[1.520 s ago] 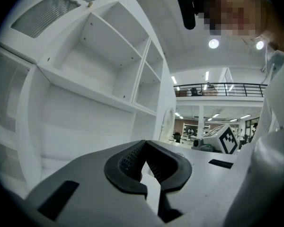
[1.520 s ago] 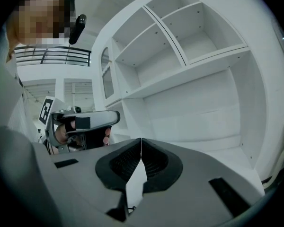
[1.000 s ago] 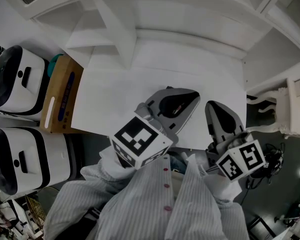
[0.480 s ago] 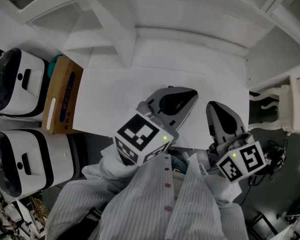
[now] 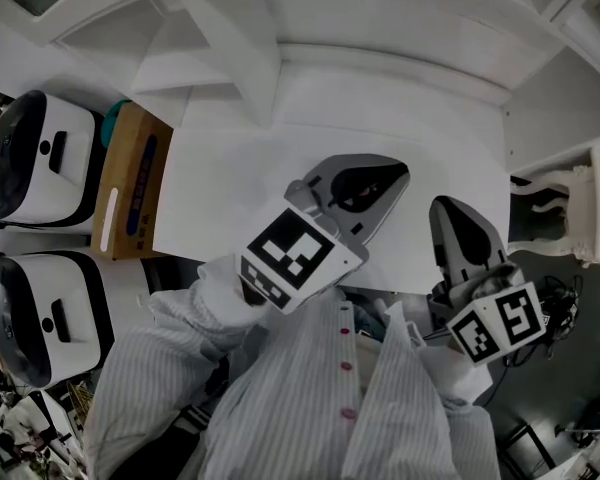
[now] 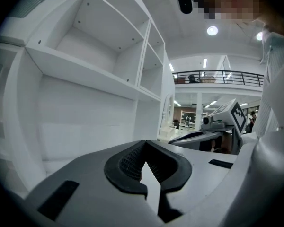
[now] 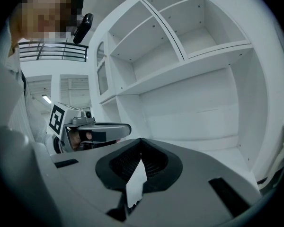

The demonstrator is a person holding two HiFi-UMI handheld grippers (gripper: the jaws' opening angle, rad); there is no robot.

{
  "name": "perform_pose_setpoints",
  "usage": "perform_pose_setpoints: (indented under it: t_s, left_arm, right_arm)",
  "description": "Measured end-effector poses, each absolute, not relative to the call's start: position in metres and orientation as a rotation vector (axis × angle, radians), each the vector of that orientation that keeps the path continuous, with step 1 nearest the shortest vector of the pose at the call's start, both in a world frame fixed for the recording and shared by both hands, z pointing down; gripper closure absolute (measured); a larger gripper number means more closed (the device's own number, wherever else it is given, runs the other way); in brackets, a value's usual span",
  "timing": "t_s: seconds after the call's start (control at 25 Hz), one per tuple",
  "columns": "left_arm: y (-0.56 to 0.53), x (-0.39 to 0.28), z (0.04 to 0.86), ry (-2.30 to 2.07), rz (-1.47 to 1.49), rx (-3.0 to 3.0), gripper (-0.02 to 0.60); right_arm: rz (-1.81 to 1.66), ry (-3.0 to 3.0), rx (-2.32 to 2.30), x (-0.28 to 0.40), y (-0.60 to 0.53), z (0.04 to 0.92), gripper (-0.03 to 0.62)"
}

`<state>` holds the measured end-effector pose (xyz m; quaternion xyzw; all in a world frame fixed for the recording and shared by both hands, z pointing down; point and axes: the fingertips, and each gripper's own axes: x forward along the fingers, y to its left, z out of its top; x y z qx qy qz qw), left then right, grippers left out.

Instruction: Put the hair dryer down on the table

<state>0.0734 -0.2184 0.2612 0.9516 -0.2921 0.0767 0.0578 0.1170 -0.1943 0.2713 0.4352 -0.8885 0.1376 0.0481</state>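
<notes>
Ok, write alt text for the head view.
Seen from above, a person in a striped shirt holds the left gripper and right gripper, both shut and empty, over a white table. White shelves stand behind it; a cardboard box and two white machines sit at left. No hair dryer shows.

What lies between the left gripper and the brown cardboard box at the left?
Nothing lies there. The head view shows only bare white table between the left gripper and the cardboard box.
</notes>
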Motion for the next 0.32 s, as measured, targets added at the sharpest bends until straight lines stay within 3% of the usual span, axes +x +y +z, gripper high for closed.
perform_pose_setpoints:
  t_s: [0.32]
  left_arm:
    - [-0.230, 0.073, 0.256, -0.800, 0.271, 2.954, 0.571]
  right_arm:
    - [0.391, -2.698, 1.360, 0.125, -0.198, 0.269, 0.582]
